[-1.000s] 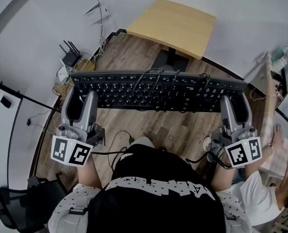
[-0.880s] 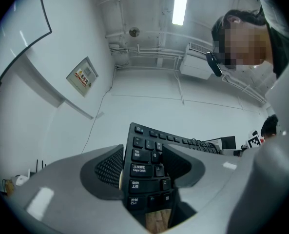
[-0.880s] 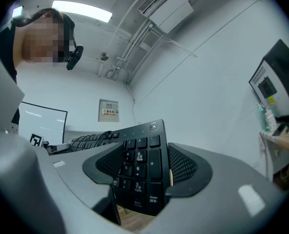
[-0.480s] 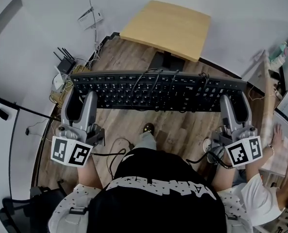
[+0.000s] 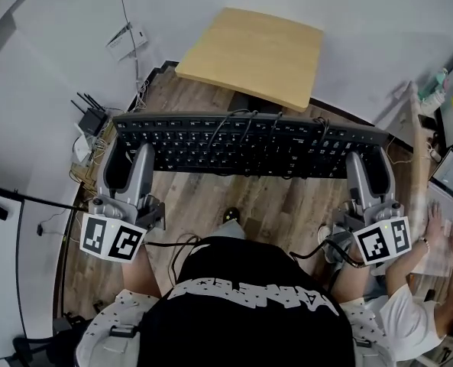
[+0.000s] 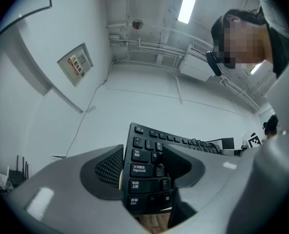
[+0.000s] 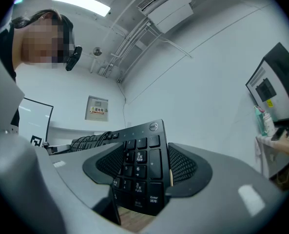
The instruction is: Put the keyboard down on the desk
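The keyboard (image 5: 249, 145) was held in the air above the wooden floor (image 5: 245, 201), roughly level and keys up. Its long axis ran left to right, with the function row on the far side, toward the desk (image 5: 250, 44). The left gripper (image 5: 129, 157) was clamped on the left end, over the Caps Lock and Shift keys. The right gripper (image 5: 368, 168) was clamped on the right end, over the number pad. A cable (image 5: 241, 122) was looped over the far edge near the middle. The desk's light wooden top was seen beyond that far edge, with a white wall just behind it. A router (image 5: 88, 116) was seen at the far left, and a second table's edge (image 5: 419, 140) ran close to the keyboard's right end.
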